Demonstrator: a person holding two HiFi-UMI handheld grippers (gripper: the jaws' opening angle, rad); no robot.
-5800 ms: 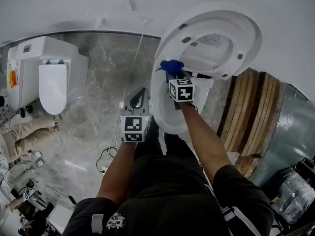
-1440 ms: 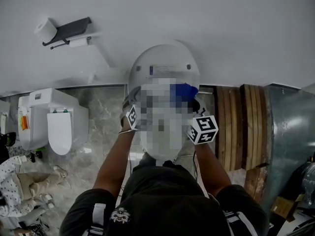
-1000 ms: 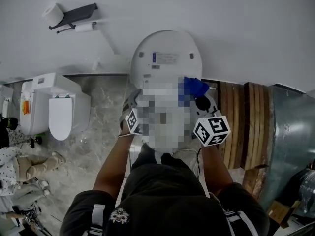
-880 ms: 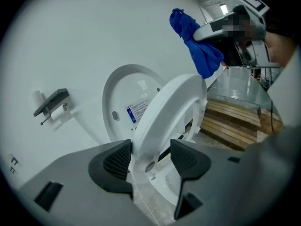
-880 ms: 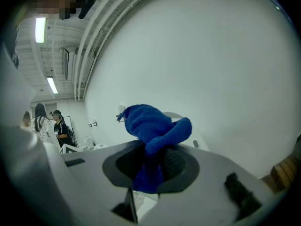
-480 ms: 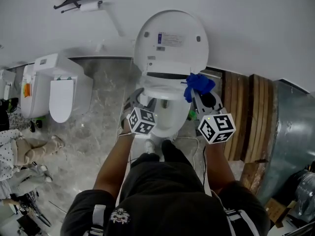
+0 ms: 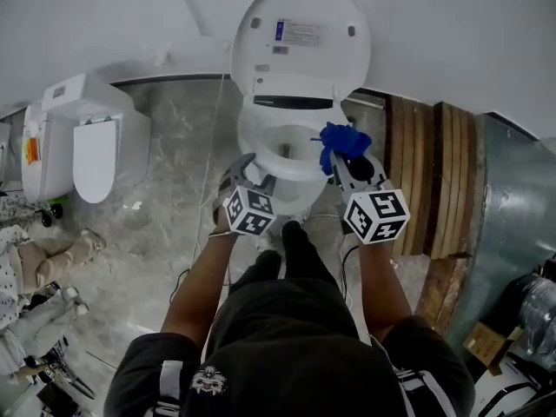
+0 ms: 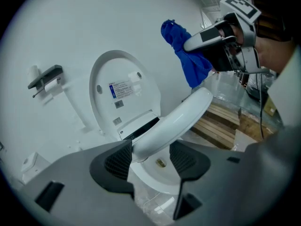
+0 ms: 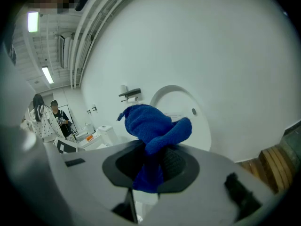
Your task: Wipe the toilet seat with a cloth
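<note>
Currently, the left gripper point(image 8: 150, 157) has its jaws set wide and just closing further on the white toilet seat point(image 8: 176, 119), with a pad against each side of its rim. The seat runs tilted from the jaws toward the upper right of the left gripper view. The right gripper point(image 9: 153, 166) is clamped on the blue cloth point(image 9: 153, 126), which bunches above the jaws. In the head view, the cloth sits over the right side of the toilet bowl point(image 7: 291, 191), near frame centre. The lid point(image 7: 300, 33) stands raised against the wall. Wooden slats point(image 7: 426, 181) lie right of the toilet, and a second toilet point(image 7: 87, 137) stands at left.
</note>
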